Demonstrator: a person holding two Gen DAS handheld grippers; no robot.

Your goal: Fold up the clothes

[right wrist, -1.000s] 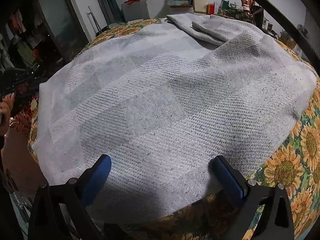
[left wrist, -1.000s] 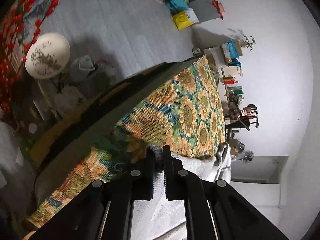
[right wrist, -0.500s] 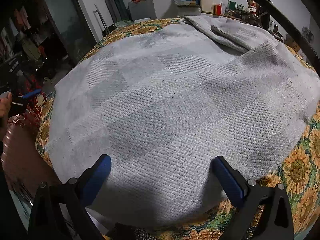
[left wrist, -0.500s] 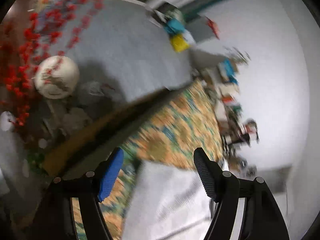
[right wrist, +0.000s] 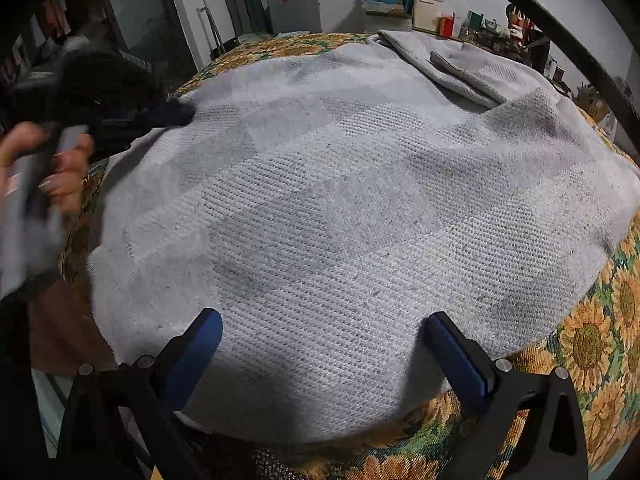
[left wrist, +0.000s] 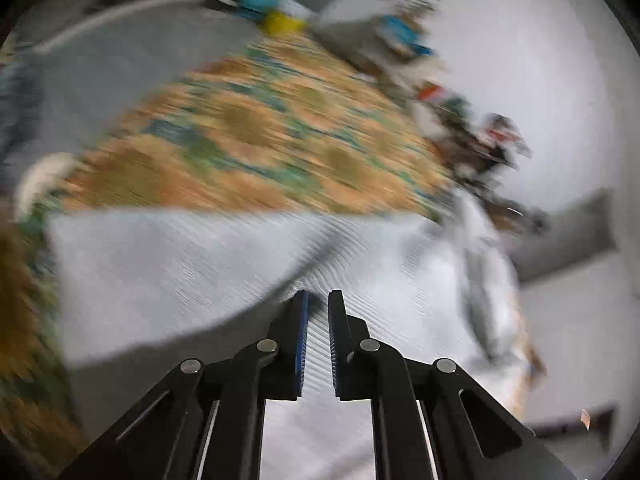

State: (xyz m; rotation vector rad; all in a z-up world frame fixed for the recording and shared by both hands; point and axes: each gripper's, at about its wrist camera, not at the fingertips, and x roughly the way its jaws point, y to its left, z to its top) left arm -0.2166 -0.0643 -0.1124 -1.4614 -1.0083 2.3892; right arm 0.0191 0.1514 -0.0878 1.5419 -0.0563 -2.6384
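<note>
The sweater [right wrist: 340, 200] lies flat, running lengthwise away across the tabletop [right wrist: 592, 344]. Left fingers [left wrist: 318, 300] pinch its edge; right fingers [right wrist: 320, 332] gape empty.

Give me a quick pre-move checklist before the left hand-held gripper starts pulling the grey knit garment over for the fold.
1. Left hand-held gripper shut: ok; its fingers are almost together.
2. Left grip on the grey knit garment: cannot tell; the left view is blurred, and only a thin raised ridge of cloth runs up to the fingertips.
3. Right hand-held gripper open: ok; its fingers stand wide apart over the near hem, holding nothing.
4. Garment lying spread on the sunflower cloth: ok; the body lies mostly flat.
5. Sleeve laid flat: not ok; it lies bunched at the far side.
6. Left hand clear of the garment: ok.
</note>
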